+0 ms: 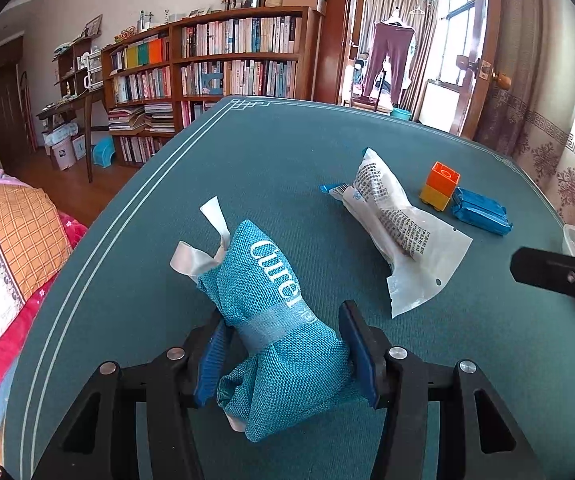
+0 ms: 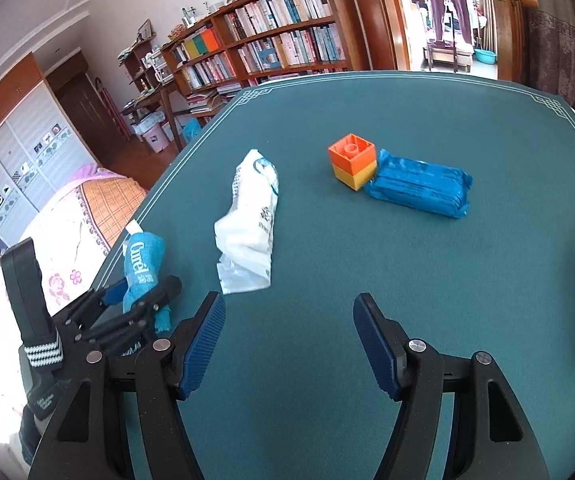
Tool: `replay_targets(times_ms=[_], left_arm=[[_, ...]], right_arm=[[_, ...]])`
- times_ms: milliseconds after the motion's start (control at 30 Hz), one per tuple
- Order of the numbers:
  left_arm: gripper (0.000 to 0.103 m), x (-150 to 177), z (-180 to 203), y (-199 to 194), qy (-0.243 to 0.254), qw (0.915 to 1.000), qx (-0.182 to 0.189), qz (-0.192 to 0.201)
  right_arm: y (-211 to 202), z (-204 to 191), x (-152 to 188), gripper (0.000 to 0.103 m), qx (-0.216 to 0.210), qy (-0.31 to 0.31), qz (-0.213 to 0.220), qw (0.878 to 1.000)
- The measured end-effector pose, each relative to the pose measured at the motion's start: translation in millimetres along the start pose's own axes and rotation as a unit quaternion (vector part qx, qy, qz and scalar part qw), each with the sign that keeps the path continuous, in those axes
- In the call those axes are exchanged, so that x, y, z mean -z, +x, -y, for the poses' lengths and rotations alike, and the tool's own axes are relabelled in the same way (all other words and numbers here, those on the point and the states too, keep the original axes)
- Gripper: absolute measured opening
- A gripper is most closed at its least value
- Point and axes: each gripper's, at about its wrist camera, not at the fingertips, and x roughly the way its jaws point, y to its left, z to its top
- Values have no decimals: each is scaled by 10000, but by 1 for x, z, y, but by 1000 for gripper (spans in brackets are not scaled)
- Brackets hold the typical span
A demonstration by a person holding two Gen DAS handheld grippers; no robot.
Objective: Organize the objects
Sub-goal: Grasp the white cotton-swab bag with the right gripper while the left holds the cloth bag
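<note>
Teal woven pouch [image 1: 275, 320] lies on the green counter [image 1: 287, 160], its long axis running from the near side away and slightly left, white ribbon end far. The left hand-held gripper [image 1: 283, 356] tilts down over it, blue pads pinching its near half. From the right wrist view, the right hand-held gripper [image 2: 287, 344] angles down at bare counter, spread with nothing between; the pouch sits well left, beyond it a white packet [image 2: 251, 216].
</note>
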Motion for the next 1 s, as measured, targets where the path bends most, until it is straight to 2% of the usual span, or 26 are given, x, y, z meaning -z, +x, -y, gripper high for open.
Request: replay_targets(times_ms=[200,367,600,733,800,1000], left_arm=[[57,2,-11,-2,-308,9995,31,92],[57,4,-10,-5,-309,9993,14,200],[57,4,-11,-7,-348,9991,47,226],[57,3,-10,-7,-338,9992,49,220],[57,3,-10,-6,-332,9992,47,218],[57,4,-10,-6,-311,9993,54,212]], right_arm=[[46,-8,-39,68,-299,38,43,9995],[78,-19,-52,66,-540,-6,-98,9985],[115,-30,-56,51,-417,-133,-409,9982],[121,-29,-53,49,-327,-164,-425,9984],[122,-30,-53,44,-347,-154,-441,9983],[110,-29,-43,42,-409,-164,-446,9980]])
